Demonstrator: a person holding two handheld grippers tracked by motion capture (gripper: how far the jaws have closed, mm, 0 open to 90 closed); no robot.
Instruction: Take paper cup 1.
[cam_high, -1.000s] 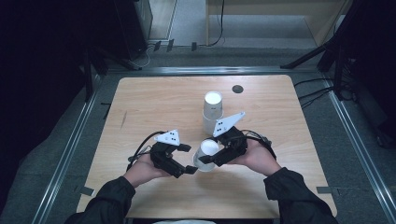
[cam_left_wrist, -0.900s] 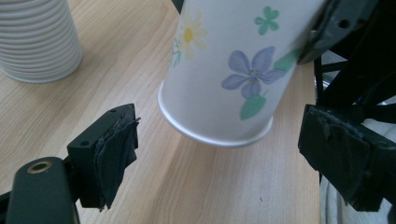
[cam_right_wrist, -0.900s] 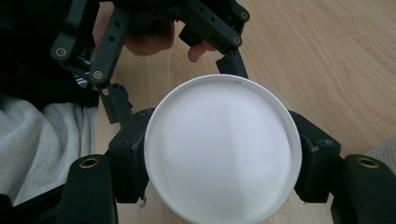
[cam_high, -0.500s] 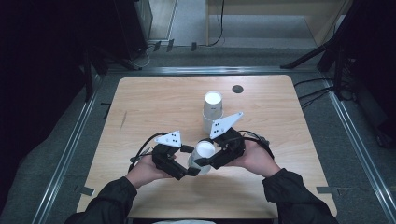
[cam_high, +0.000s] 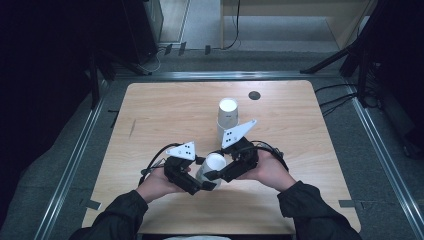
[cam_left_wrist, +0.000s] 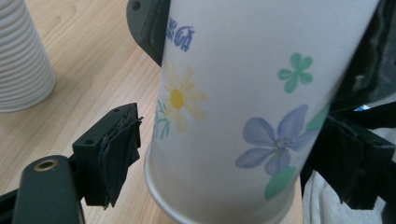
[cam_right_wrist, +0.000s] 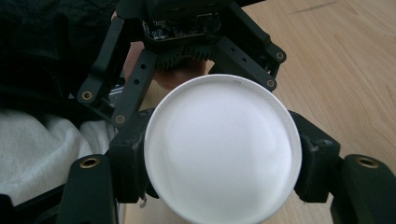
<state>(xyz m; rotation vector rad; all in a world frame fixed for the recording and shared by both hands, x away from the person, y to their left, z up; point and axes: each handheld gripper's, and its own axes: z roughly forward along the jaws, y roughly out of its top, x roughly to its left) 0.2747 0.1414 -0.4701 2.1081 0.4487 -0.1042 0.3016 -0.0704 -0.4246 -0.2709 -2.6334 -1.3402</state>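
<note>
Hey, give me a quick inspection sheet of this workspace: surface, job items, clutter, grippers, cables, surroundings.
Surface: wooden table, with a small dark round spot near its far edge.
Job's things: floral paper cup held off the table between both grippers; stack of white cups standing upside down farther back.
Clutter: nothing seen.
Grippers: right gripper shut on the cup near its base; left gripper around its side, left pad apart from the wall.
Cables: black gripper cable trailing by the right hand; floor cables beyond the table.
Surroundings: metal rails, dark floor.

Right gripper (cam_high: 222, 174) clamped, left gripper (cam_high: 202, 186) apart.
</note>
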